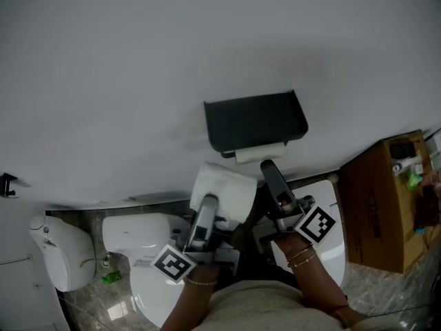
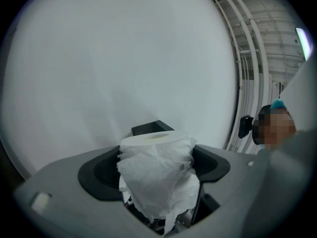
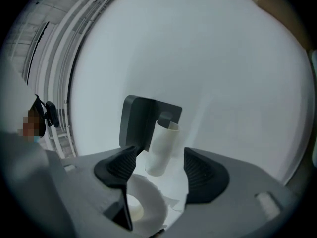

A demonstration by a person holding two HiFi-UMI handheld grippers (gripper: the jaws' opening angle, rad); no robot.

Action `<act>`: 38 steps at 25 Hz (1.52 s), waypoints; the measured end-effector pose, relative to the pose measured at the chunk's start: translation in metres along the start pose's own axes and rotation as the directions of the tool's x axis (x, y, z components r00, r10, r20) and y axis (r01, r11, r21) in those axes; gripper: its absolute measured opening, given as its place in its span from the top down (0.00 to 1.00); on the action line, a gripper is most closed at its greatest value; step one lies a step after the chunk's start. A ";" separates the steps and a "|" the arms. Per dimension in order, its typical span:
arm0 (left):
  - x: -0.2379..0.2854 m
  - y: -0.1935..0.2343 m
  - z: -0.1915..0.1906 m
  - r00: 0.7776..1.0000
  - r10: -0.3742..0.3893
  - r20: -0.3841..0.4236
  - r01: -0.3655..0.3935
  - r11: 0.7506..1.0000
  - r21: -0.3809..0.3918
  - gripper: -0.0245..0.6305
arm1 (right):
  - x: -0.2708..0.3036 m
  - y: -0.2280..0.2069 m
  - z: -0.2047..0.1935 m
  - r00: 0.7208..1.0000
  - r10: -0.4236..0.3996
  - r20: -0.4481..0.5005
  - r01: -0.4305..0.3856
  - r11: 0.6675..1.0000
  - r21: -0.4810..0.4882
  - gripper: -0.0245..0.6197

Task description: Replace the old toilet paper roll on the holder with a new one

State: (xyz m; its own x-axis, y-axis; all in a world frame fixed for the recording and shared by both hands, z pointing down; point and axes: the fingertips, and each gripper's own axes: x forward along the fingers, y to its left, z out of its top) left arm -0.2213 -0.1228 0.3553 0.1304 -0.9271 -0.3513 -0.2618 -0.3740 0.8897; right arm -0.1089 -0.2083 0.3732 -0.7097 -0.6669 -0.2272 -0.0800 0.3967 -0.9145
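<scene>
A dark holder [image 1: 255, 121] is fixed to the white wall. Under its cover sits the old roll [image 1: 260, 153], a thin pale tube. In the right gripper view that tube [image 3: 163, 145] hangs tilted on the holder [image 3: 141, 120], just beyond the jaws. My right gripper [image 1: 271, 172] [image 3: 158, 168] is open below the tube, with nothing pressed between its pads. My left gripper [image 1: 209, 205] [image 2: 158, 182] is shut on a full new white roll [image 1: 222, 187] [image 2: 156, 175] with a ragged loose sheet, held just below and left of the holder. The new roll's end [image 3: 141, 207] shows low in the right gripper view.
A brown cardboard box [image 1: 382, 205] with small items on top stands at the right. A white toilet [image 1: 141, 234] is below left, and a white bin [image 1: 58, 250] stands at the far left on the marbled floor. A wall hook [image 1: 7, 183] is at the left edge.
</scene>
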 end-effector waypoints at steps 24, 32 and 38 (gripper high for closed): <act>0.012 0.012 0.018 0.999 -0.008 -0.045 0.009 1.000 0.017 0.30 | 0.041 -0.007 -0.010 0.999 0.055 0.003 -0.055 0.992 0.113 0.55; 0.011 0.012 0.016 0.997 -0.017 -0.080 0.017 1.000 -0.003 0.30 | 0.037 -0.001 -0.008 0.998 0.058 0.037 -0.061 0.995 0.085 0.67; 0.011 0.012 0.017 0.995 -0.016 -0.100 0.017 1.000 0.006 0.30 | 0.031 -0.002 -0.008 0.998 0.047 0.044 -0.050 0.995 0.090 0.67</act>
State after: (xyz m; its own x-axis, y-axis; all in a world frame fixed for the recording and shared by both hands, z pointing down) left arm -0.2391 -0.1378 0.3575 0.2296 -0.9139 -0.3347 -0.2652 -0.3896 0.8820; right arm -0.1363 -0.2246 0.3706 -0.6812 -0.6747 -0.2841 0.0196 0.3711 -0.9284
